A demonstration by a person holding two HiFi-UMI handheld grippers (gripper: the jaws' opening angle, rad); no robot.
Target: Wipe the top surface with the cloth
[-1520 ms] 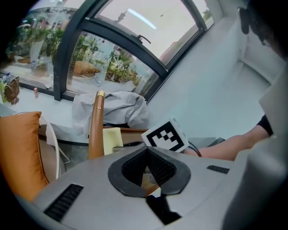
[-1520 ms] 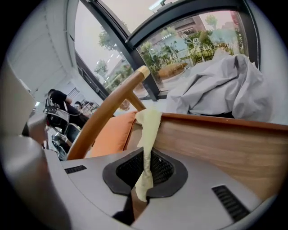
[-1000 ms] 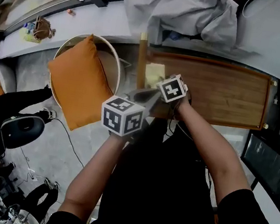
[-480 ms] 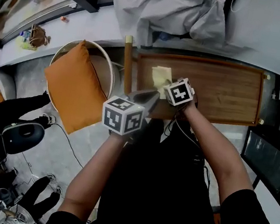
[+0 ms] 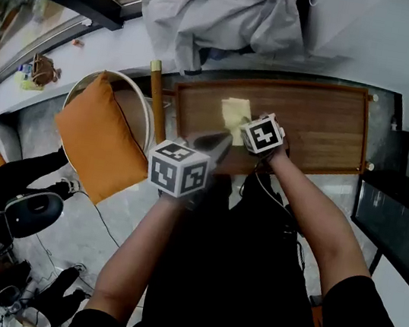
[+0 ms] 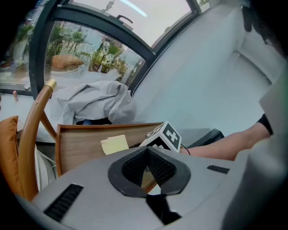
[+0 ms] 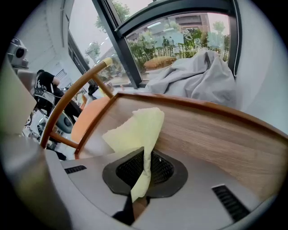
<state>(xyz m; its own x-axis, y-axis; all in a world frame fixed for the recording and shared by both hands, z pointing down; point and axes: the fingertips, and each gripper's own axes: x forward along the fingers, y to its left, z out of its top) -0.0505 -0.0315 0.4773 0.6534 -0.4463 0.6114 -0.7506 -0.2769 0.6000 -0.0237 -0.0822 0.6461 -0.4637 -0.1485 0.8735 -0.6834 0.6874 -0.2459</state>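
A pale yellow cloth (image 5: 234, 114) lies on the left part of the wooden table top (image 5: 325, 128), which has a raised rim. My right gripper (image 5: 247, 129) is shut on the cloth's near edge. In the right gripper view the cloth (image 7: 135, 130) runs up from between the pads of the right gripper (image 7: 144, 168) and drapes onto the wood (image 7: 216, 143). My left gripper (image 5: 219, 143) hovers at the table's near edge, left of the right one. In its own view the left gripper (image 6: 147, 167) is shut with nothing in it, and the cloth (image 6: 114, 144) shows beyond.
A grey heap of fabric (image 5: 220, 15) lies behind the table. A round wooden chair with an orange cushion (image 5: 100, 142) stands at the table's left end. A dark screen (image 5: 402, 229) is at the right. A person in black (image 5: 20, 160) sits at far left.
My right gripper has drawn the cloth rightward along the wood, away from the table's left end. The left gripper has kept its place.
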